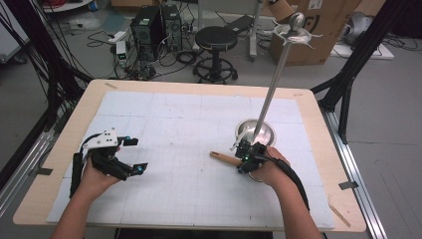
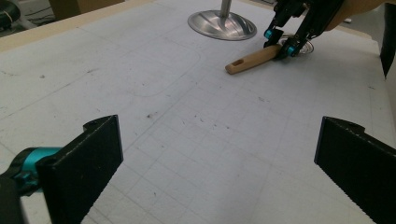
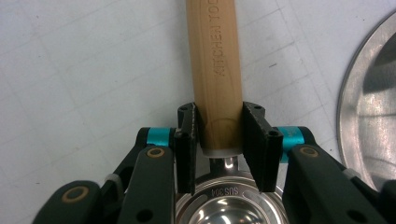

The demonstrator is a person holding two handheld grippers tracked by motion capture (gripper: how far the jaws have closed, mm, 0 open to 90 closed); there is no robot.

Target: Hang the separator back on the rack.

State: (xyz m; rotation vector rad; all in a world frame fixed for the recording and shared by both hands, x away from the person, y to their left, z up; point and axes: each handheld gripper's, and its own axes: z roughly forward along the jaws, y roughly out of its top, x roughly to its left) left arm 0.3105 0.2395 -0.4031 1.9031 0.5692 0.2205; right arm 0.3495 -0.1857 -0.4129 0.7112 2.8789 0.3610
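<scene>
A utensil with a light wooden handle (image 1: 224, 159) (image 2: 254, 59) (image 3: 215, 60) lies on the white grid mat (image 1: 174, 124), just left of a steel stand. Its round steel head (image 3: 219, 200), stamped SUS304, sits under my right gripper. My right gripper (image 1: 244, 157) (image 2: 280, 44) (image 3: 219, 140) is shut on the handle's end, where the wood meets the metal. My left gripper (image 1: 137, 155) (image 2: 215, 163) is held open at the mat's left side, its jaws wide apart with bare mat between them.
The stand has a round dished base (image 1: 267, 132) (image 2: 222, 25) (image 3: 373, 107) touching distance from my right gripper. Its tall pole (image 1: 273, 84) leans up to hooks (image 1: 297, 32) at the top. The wooden table rim (image 1: 74, 119) frames the mat. A stool and computers stand on the floor beyond.
</scene>
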